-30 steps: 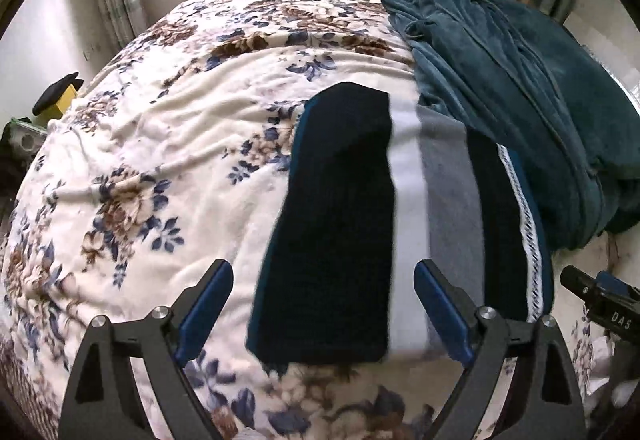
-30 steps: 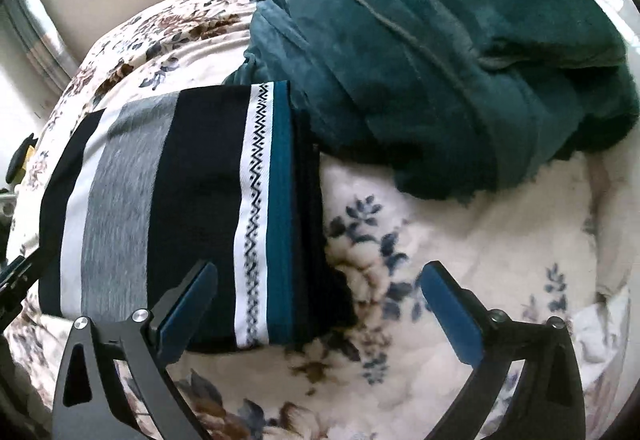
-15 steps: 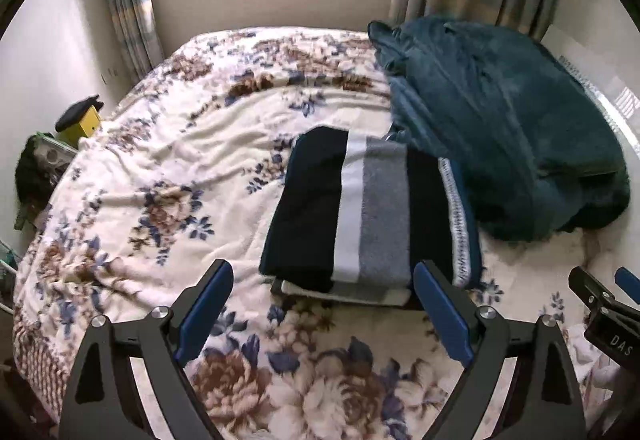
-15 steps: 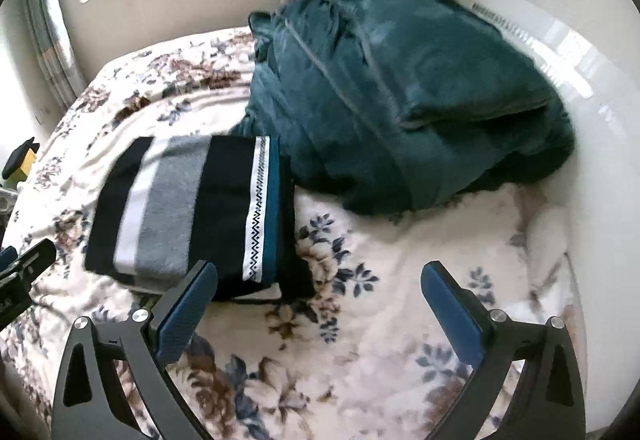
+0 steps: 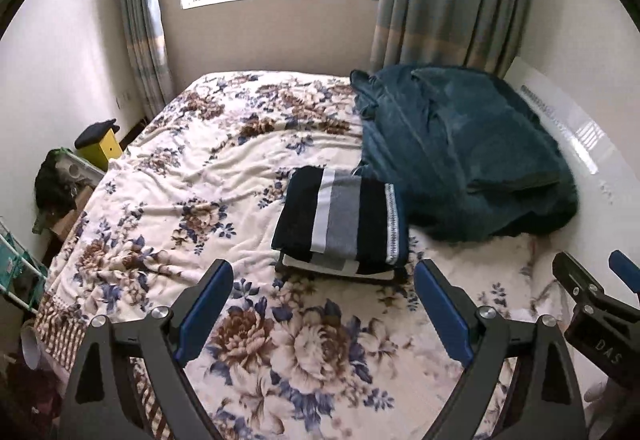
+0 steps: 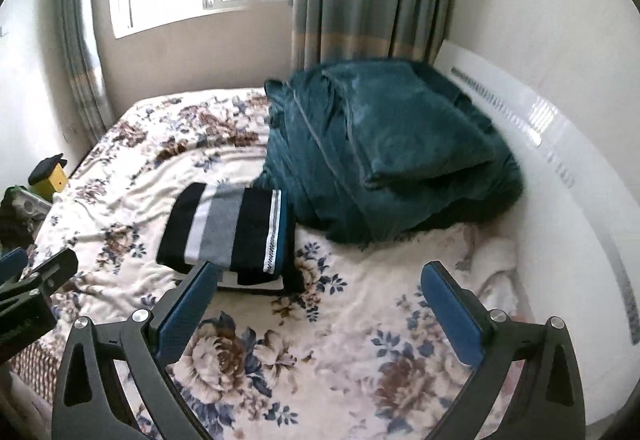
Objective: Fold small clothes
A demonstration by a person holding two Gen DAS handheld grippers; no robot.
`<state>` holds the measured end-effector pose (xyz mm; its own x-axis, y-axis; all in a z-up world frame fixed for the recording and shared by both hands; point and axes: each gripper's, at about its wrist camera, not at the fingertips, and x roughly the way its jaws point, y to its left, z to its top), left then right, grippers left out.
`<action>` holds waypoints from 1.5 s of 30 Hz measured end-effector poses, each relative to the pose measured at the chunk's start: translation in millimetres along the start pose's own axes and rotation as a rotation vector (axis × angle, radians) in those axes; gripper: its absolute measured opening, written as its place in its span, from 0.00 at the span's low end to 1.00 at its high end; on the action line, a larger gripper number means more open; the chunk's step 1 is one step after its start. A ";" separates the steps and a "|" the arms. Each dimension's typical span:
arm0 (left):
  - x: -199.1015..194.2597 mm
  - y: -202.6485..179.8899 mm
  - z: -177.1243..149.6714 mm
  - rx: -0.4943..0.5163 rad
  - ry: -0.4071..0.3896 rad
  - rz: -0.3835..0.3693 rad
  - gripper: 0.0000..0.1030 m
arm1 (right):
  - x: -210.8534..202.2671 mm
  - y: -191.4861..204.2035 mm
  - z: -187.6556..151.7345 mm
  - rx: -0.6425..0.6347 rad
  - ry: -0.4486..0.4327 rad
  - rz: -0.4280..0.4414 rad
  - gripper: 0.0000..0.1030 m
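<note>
A folded striped garment (image 5: 344,224), black, white, grey and teal, lies flat on the floral bed cover (image 5: 192,200) near the bed's middle. It also shows in the right wrist view (image 6: 232,228). My left gripper (image 5: 324,312) is open and empty, held well back from the garment and above the bed's near part. My right gripper (image 6: 316,304) is open and empty, likewise back from the garment, which lies ahead to its left. The right gripper also shows at the right edge of the left wrist view (image 5: 600,304).
A bulky teal blanket (image 5: 460,152) is heaped at the bed's right, touching the garment's far right corner. A white headboard (image 6: 560,168) runs along the right. A yellow box (image 5: 102,148) and clutter stand left of the bed. Window and curtains are behind.
Both grippers have pulled back and up from the folded garment, which now looks small and far. The garment has stayed in place on the bed. Both grippers stay open.
</note>
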<state>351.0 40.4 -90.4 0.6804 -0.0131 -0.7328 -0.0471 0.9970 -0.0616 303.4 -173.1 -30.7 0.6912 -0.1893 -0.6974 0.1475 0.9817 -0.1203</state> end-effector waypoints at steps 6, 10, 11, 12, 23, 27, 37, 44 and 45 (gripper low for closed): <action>-71.4 -6.2 -2.9 0.014 -0.046 0.014 0.90 | -87.7 -13.8 0.1 -0.008 -0.050 0.037 1.00; -105.3 -7.3 -11.5 0.009 -0.051 0.006 0.90 | -133.8 -21.6 -4.8 -0.019 -0.059 0.062 1.00; -112.6 -7.8 -14.6 0.010 -0.053 0.009 0.90 | -142.5 -23.0 -6.1 -0.019 -0.062 0.065 1.00; -117.3 -8.1 -16.0 0.012 -0.055 0.013 0.90 | -152.4 -25.3 -7.8 -0.020 -0.069 0.066 1.00; -160.1 -11.7 -33.8 0.020 -0.087 0.021 1.00 | -208.0 -38.4 -18.2 -0.030 -0.113 0.083 1.00; -166.3 -12.0 -37.7 0.010 -0.097 0.031 1.00 | -212.1 -40.9 -18.1 -0.037 -0.112 0.094 1.00; -175.4 -14.1 -41.2 0.005 -0.109 0.048 1.00 | -215.8 -45.3 -17.3 -0.039 -0.108 0.104 1.00; -178.1 -14.6 -42.7 -0.001 -0.108 0.054 1.00 | -217.2 -46.0 -17.2 -0.042 -0.108 0.106 1.00; -177.4 -14.9 -42.4 -0.001 -0.107 0.052 1.00 | -218.2 -45.9 -18.8 -0.039 -0.107 0.104 1.00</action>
<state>200.0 24.7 11.7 0.7512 0.0469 -0.6584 -0.0850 0.9960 -0.0260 132.5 -176.5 113.6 0.7730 -0.0857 -0.6286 0.0451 0.9957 -0.0804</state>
